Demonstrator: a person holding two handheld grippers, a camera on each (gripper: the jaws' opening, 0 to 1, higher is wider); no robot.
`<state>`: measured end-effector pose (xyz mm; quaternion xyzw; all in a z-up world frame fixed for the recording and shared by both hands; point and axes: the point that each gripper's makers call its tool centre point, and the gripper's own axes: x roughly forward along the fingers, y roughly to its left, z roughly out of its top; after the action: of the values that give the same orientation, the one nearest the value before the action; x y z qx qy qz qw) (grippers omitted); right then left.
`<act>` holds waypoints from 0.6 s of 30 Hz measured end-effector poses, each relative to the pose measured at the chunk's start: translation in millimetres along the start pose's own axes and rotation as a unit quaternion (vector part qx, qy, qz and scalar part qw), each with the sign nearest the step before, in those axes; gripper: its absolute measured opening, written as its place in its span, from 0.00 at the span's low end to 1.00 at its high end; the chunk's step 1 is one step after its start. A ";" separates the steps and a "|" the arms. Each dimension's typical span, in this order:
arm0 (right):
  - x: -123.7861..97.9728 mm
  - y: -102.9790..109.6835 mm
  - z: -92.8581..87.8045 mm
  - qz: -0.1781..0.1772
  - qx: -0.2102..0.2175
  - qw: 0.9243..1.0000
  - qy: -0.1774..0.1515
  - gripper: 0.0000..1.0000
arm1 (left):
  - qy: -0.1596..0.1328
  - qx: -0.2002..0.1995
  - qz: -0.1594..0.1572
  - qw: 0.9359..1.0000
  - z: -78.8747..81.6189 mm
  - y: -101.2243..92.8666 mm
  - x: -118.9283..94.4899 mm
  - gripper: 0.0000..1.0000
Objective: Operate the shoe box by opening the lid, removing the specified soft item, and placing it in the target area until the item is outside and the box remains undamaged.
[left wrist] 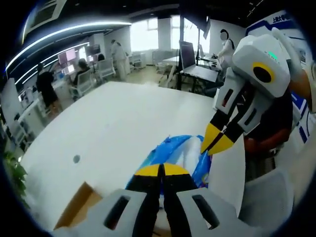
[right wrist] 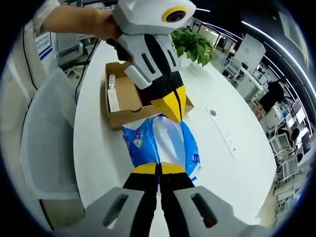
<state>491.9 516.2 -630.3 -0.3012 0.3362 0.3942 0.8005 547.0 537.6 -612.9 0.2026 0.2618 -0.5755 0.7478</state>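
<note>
Box [right wrist: 129, 98] open, blue soft pack [right wrist: 160, 140] out on table [right wrist: 94, 148]; left gripper [right wrist: 174, 107] & right gripper [right wrist: 159, 169] both pinched on it, release pending.

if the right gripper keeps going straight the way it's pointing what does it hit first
Most likely the blue and white soft pack, already at the right gripper tips; beyond it, the left gripper and open cardboard box.

The left gripper [right wrist: 174, 109] covers part of the shoe box [right wrist: 124, 94]. Print on the blue pack [right wrist: 148, 140] is too small to read, and in the left gripper view the box gets cut off at the bottom edge.
</note>
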 end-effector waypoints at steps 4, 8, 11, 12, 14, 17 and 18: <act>-3.2 -5.5 -6.5 -0.002 0.001 1.000 0.003 0.00 | 0.001 0.002 -0.005 1.000 5.0 -1.7 7.9 0.00; -6.1 -11.5 -16.0 -0.004 0.004 1.000 0.007 0.00 | 0.003 0.005 -0.010 1.000 8.7 -2.7 16.5 0.00; -8.2 -15.4 -22.0 -0.005 0.006 1.000 0.009 0.00 | 0.005 0.002 -0.015 1.000 11.3 -3.7 23.6 0.00; -9.1 -17.0 -24.6 -0.005 0.005 1.000 0.010 0.00 | 0.005 0.002 -0.016 1.000 12.3 -4.5 25.5 0.00; -10.1 -19.6 -28.3 -0.005 0.005 1.000 0.011 0.00 | 0.006 0.005 -0.017 1.000 15.0 -6.5 30.3 0.00; -12.2 -25.1 -37.3 -0.007 0.005 1.000 0.015 0.00 | 0.006 0.009 -0.022 1.000 20.4 -8.8 39.5 0.00; -12.7 -26.4 -39.6 -0.008 0.005 1.000 0.016 0.00 | 0.007 0.010 -0.023 1.000 21.6 -9.2 41.8 0.00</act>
<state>496.1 467.7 -638.1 -0.3061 0.3485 0.3814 0.7996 549.8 490.7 -622.3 0.2075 0.2660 -0.5939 0.7304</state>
